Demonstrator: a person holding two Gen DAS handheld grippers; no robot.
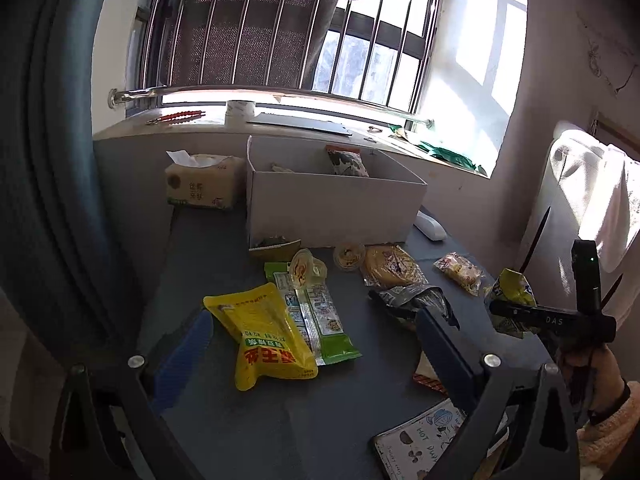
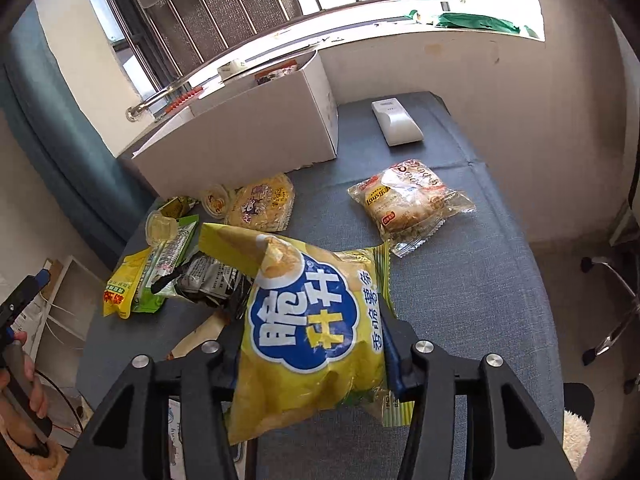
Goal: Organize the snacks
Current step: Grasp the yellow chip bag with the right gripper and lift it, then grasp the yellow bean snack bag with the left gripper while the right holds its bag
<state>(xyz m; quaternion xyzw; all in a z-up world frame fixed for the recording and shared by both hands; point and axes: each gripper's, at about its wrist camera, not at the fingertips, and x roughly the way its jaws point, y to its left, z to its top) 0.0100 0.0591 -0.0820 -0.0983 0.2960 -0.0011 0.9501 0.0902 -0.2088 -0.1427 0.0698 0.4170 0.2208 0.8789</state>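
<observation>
Right gripper [image 2: 310, 344] nearest the lens: jaws drawn in on a yellow chip bag [image 2: 308, 332], pads pressing its two long edges, film puckered between them. Bag looks lifted clear of the grey table top [image 2: 460, 312], long axis running away from the camera, far end tipped toward the white cardboard box [image 2: 240, 136]. No earlier view to compare, so only the pinch itself is noted. Box stands at the back of the table under the window sill, open top; one cow-print packet [image 1: 348, 162] already leans inside. From the right wrist view the box lies ahead and to the left, beyond the loose heap of snacks; a clear-wrapped bread packet [image 2: 408, 204] lies ahead to the right, well apart from the heap, and a white remote [image 2: 396, 122] sits near the box's right end. Left gripper [image 1: 316, 344] spread wide, nothing between the fingers, poised over a yellow pouch [image 1: 264, 336] which lies lengthwise toward the box, a green packet [image 1: 320, 320] beside and partly beneath it. Tissue pack [image 1: 204, 180] left of the box, not a snack. Judgement: the right hand is the one committed, and the move turns on carrying the bag forward and leftward over the heap, then lowering it past the box's near wall. Bag is puffy and slick; a tilt could let it slide through the pads. Left hand nearer the yellow pouch for the following pick.
</observation>
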